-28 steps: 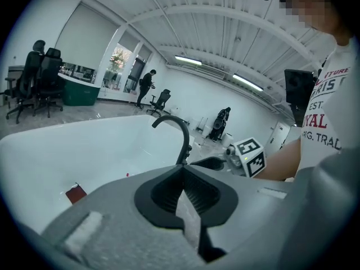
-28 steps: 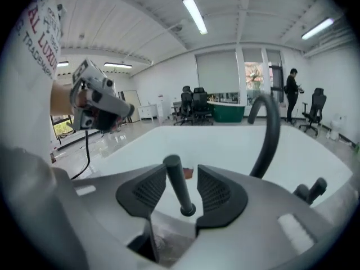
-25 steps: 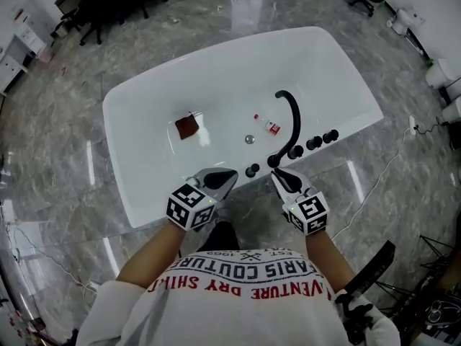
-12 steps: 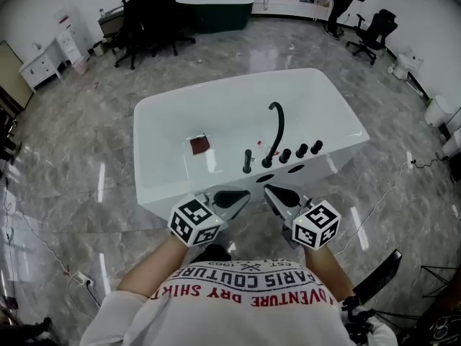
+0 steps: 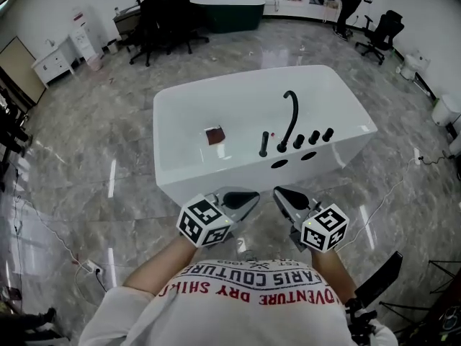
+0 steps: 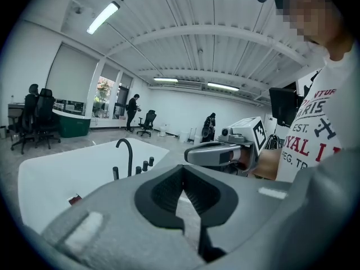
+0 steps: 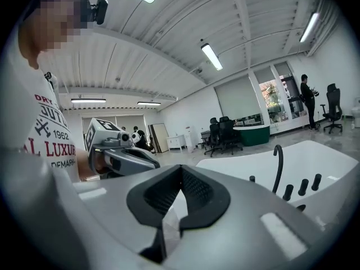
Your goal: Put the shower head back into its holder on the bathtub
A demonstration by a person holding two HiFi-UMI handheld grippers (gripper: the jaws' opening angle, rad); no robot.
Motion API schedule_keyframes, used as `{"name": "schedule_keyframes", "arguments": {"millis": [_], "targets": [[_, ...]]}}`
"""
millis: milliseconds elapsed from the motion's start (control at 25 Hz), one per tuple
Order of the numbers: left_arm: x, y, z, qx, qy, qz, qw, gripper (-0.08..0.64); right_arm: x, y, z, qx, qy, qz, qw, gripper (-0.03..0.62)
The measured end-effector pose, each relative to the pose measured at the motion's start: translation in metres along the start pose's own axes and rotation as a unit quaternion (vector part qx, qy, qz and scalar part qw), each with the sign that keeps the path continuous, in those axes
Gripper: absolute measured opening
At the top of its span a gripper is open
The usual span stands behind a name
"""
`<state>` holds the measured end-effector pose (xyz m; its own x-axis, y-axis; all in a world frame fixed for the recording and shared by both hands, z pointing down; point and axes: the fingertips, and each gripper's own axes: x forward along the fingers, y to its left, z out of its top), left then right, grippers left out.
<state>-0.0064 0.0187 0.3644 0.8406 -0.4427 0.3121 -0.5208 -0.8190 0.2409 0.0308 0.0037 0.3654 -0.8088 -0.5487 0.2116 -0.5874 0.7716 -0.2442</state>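
The white bathtub (image 5: 187, 171) stands in front of me on the marble floor. On its near rim a black arched faucet (image 5: 290, 116) rises beside three black knobs (image 5: 314, 137). The slim black shower head (image 5: 263, 144) stands upright on the rim, left of the faucet. My left gripper (image 5: 248, 197) and right gripper (image 5: 280, 192) hover side by side short of the tub, close to my chest, both shut and empty. The left gripper view shows its shut jaws, the faucet (image 6: 126, 151) and the right gripper (image 6: 219, 153). The right gripper view shows the faucet (image 7: 277, 167) and the left gripper (image 7: 121, 156).
A dark red square thing (image 5: 214, 135) lies on the tub bottom. Black office chairs (image 5: 166, 6) and a dark green tub (image 5: 227, 9) stand at the far wall, with a white cabinet (image 5: 54, 60) at the left. A cable (image 5: 79, 265) runs over the floor at my left.
Both grippers pulled back from the tub rim toward my body and rose. The right gripper, at the shower head a second ago, has left it standing on the rim. The tub looks farther away.
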Motion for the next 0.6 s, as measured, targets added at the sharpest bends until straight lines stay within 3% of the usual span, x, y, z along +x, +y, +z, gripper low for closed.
{"name": "schedule_keyframes", "arguments": {"millis": [360, 600], "targets": [[-0.089, -0.047, -0.032, 0.013, -0.004, -0.005, 0.9999, 0.002, -0.011, 0.111, -0.027, -0.009, 0.006, -0.032, 0.999, 0.005], [-0.122, -0.075, -0.041, 0.021, -0.012, -0.015, 0.9996, 0.002, -0.027, 0.153, -0.033, -0.005, -0.008, -0.046, 0.999, 0.005]]}}
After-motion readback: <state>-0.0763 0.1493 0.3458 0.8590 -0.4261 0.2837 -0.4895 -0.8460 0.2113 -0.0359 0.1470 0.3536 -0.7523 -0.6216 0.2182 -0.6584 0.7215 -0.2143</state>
